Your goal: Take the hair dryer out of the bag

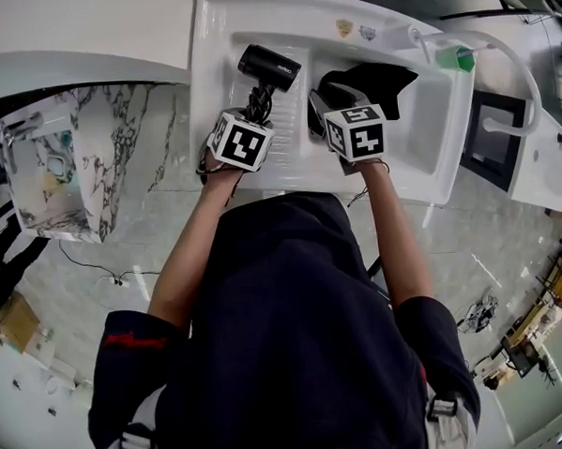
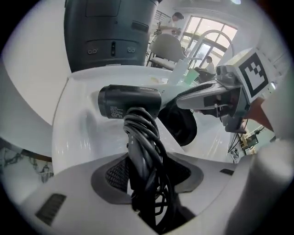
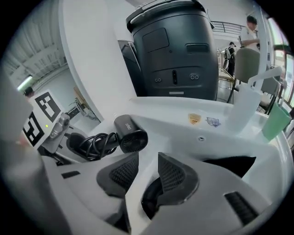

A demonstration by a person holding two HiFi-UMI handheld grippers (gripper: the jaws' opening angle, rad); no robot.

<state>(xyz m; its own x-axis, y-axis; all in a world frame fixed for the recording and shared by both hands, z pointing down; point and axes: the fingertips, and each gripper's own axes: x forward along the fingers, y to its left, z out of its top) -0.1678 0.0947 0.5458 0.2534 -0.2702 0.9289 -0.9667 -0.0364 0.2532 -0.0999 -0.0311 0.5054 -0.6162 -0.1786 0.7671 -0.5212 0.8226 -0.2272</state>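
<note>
A black hair dryer (image 1: 268,65) hangs over the left part of a white sink (image 1: 218,53), clear of the bag. Its handle, wrapped in black cord (image 2: 142,137), sits between the pads of my left gripper (image 2: 147,172), which is shut on it. The barrel (image 2: 128,102) lies crosswise above the jaws. The black bag (image 1: 367,81) lies in the sink to the right. My right gripper (image 3: 148,172) hovers at the bag's near left edge. Its pads stand a little apart with nothing pressed between them. The bag's dark edge (image 3: 151,199) shows below them.
A white faucet (image 1: 512,61) and a green cup (image 1: 460,59) stand at the sink's right end. A large dark bin (image 3: 174,50) stands behind the sink. A marbled counter (image 1: 117,143) lies to the left. People sit by windows far behind.
</note>
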